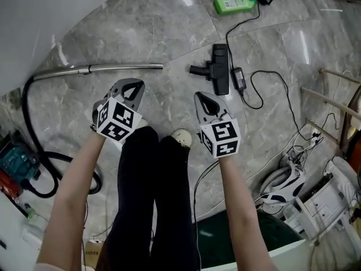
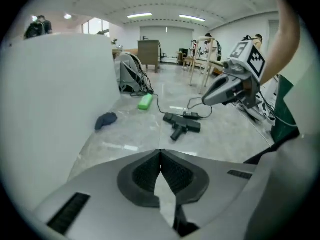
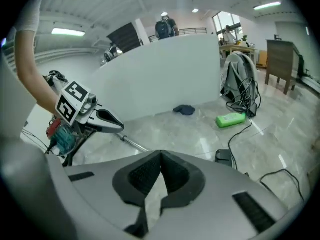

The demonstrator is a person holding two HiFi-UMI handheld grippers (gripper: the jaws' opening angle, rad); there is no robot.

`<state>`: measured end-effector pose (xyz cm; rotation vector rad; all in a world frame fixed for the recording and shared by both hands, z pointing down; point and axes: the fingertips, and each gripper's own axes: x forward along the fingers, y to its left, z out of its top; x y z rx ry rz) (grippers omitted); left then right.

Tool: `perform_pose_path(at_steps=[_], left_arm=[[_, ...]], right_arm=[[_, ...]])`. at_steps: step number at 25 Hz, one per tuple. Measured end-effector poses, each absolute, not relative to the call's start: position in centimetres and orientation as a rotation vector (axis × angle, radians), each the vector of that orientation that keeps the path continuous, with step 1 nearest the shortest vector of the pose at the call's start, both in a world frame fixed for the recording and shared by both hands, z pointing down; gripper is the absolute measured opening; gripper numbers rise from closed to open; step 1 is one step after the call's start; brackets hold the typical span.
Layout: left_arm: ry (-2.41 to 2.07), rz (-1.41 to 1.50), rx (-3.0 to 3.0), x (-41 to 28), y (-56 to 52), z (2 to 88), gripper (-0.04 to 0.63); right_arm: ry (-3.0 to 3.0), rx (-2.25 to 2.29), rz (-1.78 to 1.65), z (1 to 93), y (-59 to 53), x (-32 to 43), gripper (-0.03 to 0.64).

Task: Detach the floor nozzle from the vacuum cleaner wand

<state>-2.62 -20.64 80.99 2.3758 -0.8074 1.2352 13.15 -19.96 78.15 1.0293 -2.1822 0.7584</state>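
Observation:
The black floor nozzle [image 1: 217, 69] lies on the marble floor, apart from the metal wand [image 1: 113, 68], whose open end points toward it across a gap. A black hose [image 1: 31, 129] runs from the wand's far end. In the head view both grippers hang above the floor, nearer the camera than these parts. The left gripper [image 1: 134, 85] is shut and empty, and so is the right gripper [image 1: 202, 97]. In the left gripper view the shut jaws [image 2: 160, 152] sit below the nozzle [image 2: 182, 124]. The right gripper view shows its shut jaws [image 3: 161, 154] and the wand [image 3: 132, 143].
A green device [image 1: 234, 4] and a black cable with its adapter [image 1: 238, 78] lie beyond the nozzle. A white curved wall [image 1: 34, 16] stands at left, the vacuum body [image 1: 17, 162] below it. White equipment and cables [image 1: 293, 185] crowd the right. The person's legs [image 1: 158, 196] stand between the arms.

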Motion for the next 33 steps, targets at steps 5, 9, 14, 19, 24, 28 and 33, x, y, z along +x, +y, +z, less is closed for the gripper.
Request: perform_pose_path(at_steps=[5,9,14,19,24,28,33], left_arm=[[-0.957,1.036,2.430,-1.8,-20.5,69.9,0.009],[-1.020,0.907,2.455,-0.8,-20.2,64.8,0.009],[-1.054,0.871,2.434,-0.5,-19.8,63.9,0.009],[-1.054,0.872,2.418,-0.2,-19.1,64.4,0.009],[-1.040,0.890,2.415,0.0,-18.5,65.3,0.009],[-1.026,0.907,2.418,-0.1,-18.2,65.8,0.009],[-1.015,0.911,2.430,-0.1,-18.3,66.5,0.009]], right_arm=[[-2.230,1.209,0.793,68.0,-17.7,12.9,0.015],[-2.205,1.358,0.752,63.8,-17.6,13.9,0.014],[-2.190,1.391,0.700,63.5,-18.5,14.6,0.014],[-2.175,1.391,0.651,63.7,-19.0,15.9,0.014],[-2.160,1.371,0.613,64.4,-18.7,16.7,0.014],[-2.153,1.345,0.596,65.1,-18.1,16.6,0.014],[-2.140,1.343,0.587,66.1,-17.9,16.5,0.014]])
